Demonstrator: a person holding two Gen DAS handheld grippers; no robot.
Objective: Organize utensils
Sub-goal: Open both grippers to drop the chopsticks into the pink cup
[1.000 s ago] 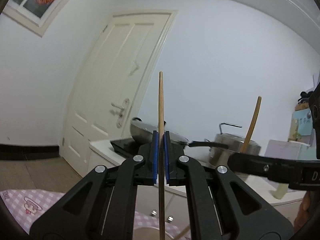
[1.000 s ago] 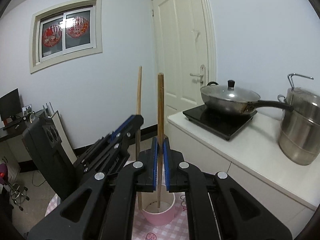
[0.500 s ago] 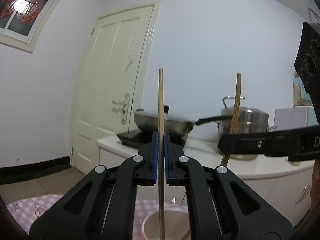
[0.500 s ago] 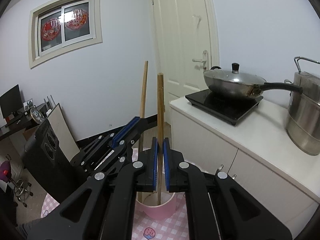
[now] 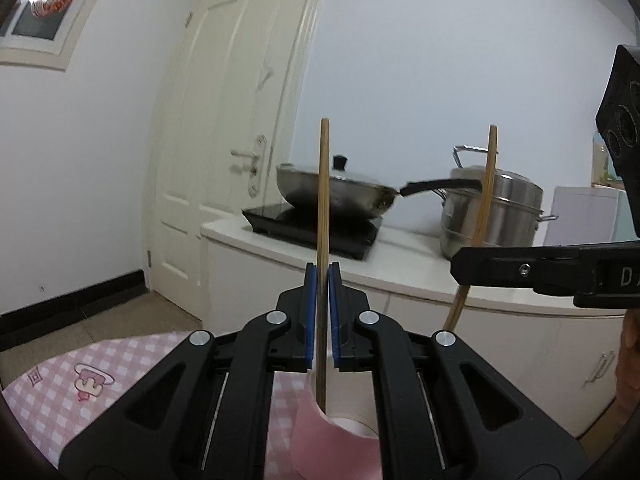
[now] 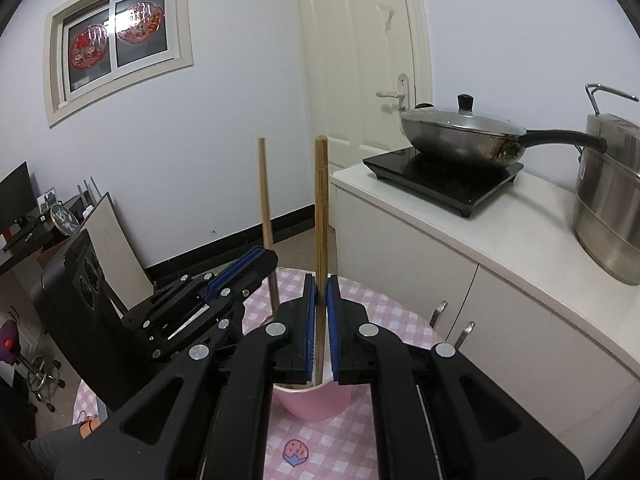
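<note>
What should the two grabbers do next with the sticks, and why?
Probably open and let go. Each gripper, left and right, is shut on an upright chopstick whose lower end already dips inside the pink cup.

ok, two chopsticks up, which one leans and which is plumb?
In the left wrist view, the right gripper's chopstick leans; the left gripper's chopstick stands plumb, its lower end inside the pink cup.

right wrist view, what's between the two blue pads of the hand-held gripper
A wooden chopstick, held upright, its lower end inside the pink cup. The right wrist view shows it.
</note>
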